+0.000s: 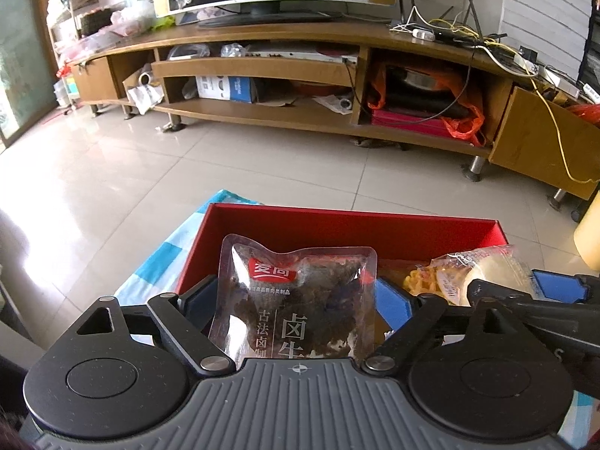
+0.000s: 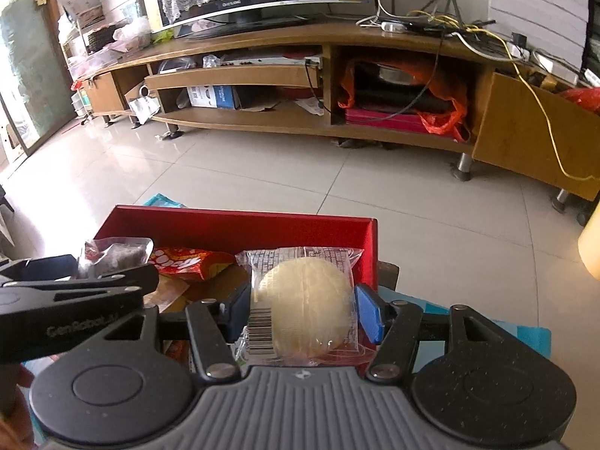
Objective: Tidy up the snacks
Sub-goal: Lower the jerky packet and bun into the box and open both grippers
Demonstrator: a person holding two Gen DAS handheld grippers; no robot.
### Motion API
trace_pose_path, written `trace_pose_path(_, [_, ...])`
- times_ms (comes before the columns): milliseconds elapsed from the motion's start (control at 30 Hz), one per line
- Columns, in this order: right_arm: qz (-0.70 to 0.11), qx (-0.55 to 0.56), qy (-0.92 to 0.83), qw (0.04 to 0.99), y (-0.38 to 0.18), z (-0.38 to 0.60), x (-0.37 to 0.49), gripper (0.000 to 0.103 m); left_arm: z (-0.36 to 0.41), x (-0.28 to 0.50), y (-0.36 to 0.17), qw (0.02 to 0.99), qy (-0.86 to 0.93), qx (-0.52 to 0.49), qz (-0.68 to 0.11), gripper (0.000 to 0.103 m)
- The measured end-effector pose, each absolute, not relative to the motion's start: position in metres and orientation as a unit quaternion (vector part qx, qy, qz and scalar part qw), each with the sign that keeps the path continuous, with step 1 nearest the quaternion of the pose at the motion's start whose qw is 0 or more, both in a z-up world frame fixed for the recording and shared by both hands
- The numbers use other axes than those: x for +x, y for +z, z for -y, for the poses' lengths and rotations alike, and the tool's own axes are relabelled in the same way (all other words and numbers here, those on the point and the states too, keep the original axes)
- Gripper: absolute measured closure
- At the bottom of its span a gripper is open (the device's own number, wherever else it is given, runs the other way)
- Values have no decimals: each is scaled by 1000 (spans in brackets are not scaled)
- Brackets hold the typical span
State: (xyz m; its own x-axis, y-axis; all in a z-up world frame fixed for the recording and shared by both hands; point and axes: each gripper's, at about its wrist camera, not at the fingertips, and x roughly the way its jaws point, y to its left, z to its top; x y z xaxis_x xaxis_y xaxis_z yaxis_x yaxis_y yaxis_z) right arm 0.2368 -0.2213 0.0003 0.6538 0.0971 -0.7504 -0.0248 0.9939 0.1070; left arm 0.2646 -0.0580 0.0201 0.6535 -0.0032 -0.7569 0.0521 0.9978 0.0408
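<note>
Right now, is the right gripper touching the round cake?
Touching. In the right wrist view the right gripper has both pads pressed against the wrapped cake, holding it above the red box.

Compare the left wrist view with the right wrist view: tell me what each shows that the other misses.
Only the left wrist view shows the printed front of the braised beef pouch held in the left claw.

Only the right wrist view shows the orange snack bag lying in the box, and the barcode on the round pastry packet held in the right claw.

Both show the red box, both packets, and the TV stand across the tiled floor.
</note>
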Motion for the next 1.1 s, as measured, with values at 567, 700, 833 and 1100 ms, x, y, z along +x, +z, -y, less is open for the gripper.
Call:
trace_pose_path(567, [-398, 120, 68, 907, 18, 231, 232, 35, 51, 263, 33, 913, -12, 14, -408, 9])
trace_pose_path(700, [-398, 131, 71, 905, 19, 233, 233, 35, 48, 264, 33, 910, -27, -12, -414, 10])
trace_pose_path(833, [-399, 129, 63, 906, 18, 235, 233, 35, 51, 264, 34, 914, -17, 4, -405, 9])
trace_pose_path(1100, [-396, 125, 49, 908, 20, 240, 229, 34, 51, 262, 36, 917, -8, 14, -398, 6])
